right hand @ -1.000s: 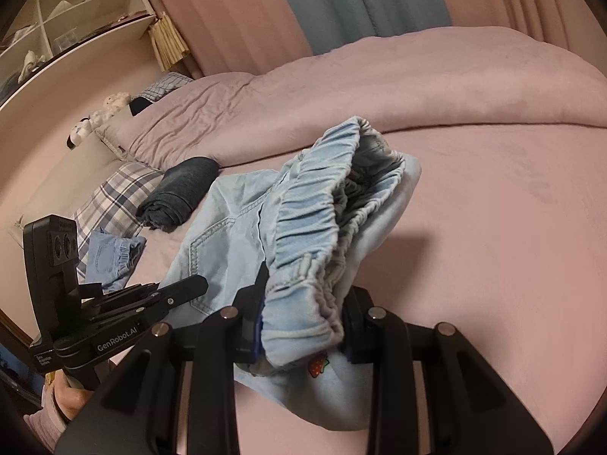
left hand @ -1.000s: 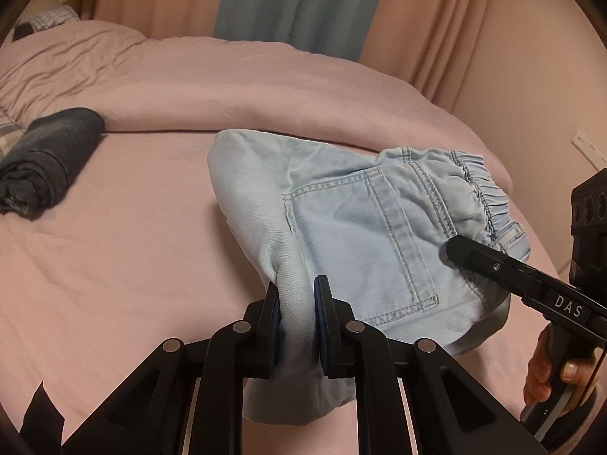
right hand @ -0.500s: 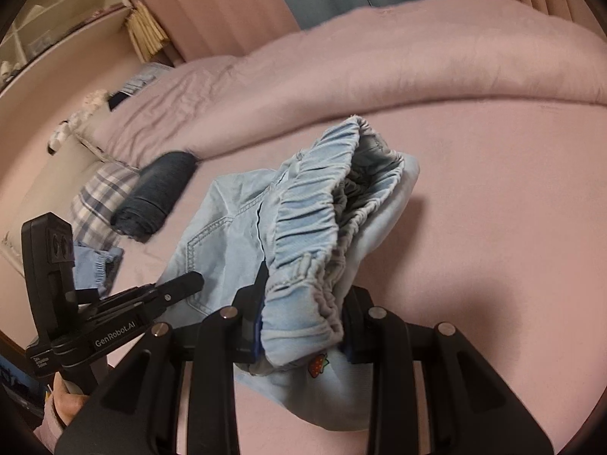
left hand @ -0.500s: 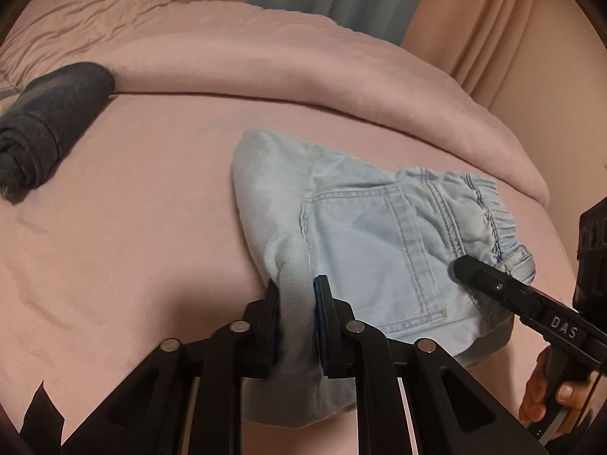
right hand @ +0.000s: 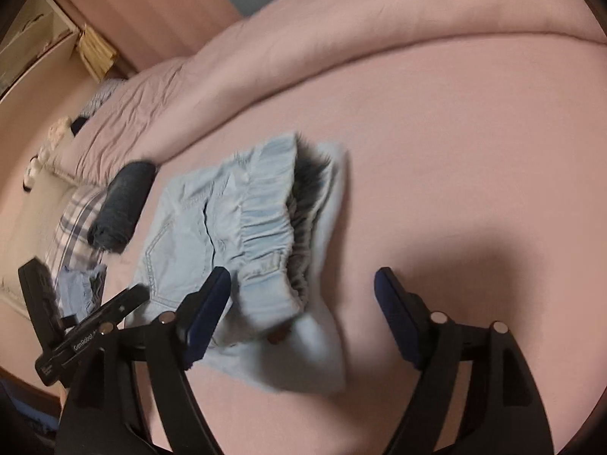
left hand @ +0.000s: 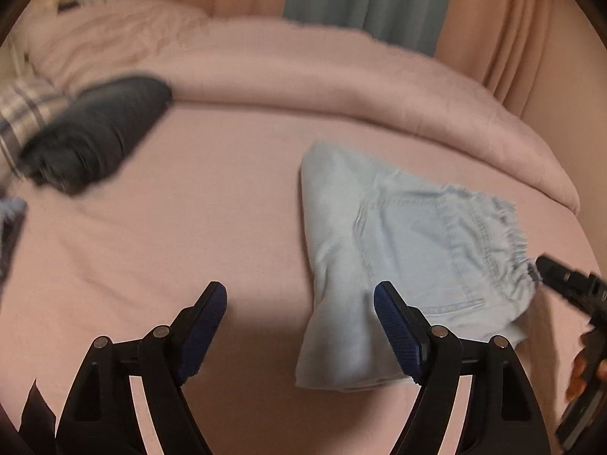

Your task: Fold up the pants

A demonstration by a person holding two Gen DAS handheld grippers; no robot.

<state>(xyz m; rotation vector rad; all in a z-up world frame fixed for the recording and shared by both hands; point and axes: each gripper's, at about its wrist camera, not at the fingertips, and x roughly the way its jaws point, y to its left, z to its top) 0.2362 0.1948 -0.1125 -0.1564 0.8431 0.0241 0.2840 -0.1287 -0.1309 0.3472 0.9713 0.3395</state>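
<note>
Pink bed (rumpled duvet) before curtains.

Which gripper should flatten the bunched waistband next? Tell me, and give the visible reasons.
Right, probably. Both grippers have just been opening, neither pressing the pants. The right gripper has the waistband lying between its fingers; the left gripper faces the folded end, with the waistband farthest from it.

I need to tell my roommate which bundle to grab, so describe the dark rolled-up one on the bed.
Start at the pink bed and look toward its pillow end, beside the plaid pillow. The dark rolled garment lies there, apart from the light blue denim pants; it is charcoal and rolled like a log.
</note>
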